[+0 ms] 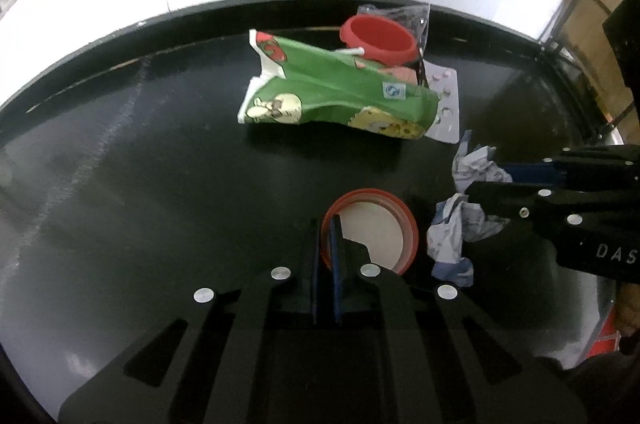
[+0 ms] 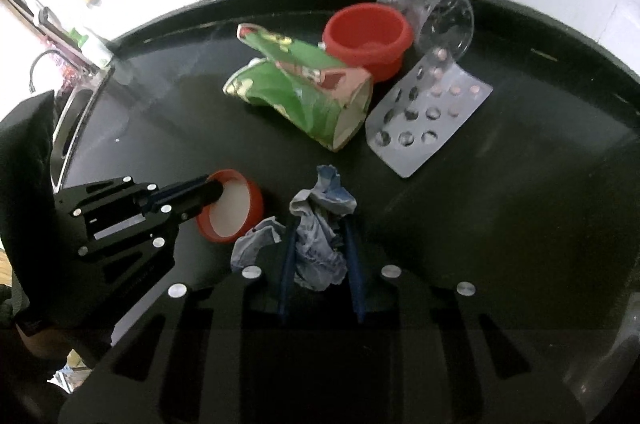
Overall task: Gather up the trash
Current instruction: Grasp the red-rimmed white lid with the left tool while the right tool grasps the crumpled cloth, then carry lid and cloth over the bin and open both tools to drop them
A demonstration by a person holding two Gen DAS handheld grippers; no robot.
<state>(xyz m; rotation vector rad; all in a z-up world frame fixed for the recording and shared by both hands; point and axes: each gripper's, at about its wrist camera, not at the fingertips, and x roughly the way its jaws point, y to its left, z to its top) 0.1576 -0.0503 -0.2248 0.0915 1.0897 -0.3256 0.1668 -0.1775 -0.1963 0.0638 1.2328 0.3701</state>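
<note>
We count one crumpled paper [image 2: 318, 224] pinched in our right gripper [image 2: 320, 244] jaws, one red lid [image 1: 372, 228] whose rim our left gripper [image 1: 326, 244] jaws clamp, near the counter [image 1: 140, 183] front edge; beyond, one green carton [image 1: 328, 91], one red cup [image 2: 366, 37], one pill sheet [image 2: 428, 111].

a glossy black table [image 2: 520, 224] carries a loose cluster of litter. near its far edge a crushed green carton [image 2: 304, 95] lies on its side, with a red cup [image 2: 366, 35] just behind it, a clear plastic cup [image 2: 444, 19] tipped over beside that, and a pill strip [image 2: 424, 115] resting at a slant. closer in sit a red lid [image 2: 234, 207] and a crumpled paper [image 2: 320, 224] just beside it.
</note>
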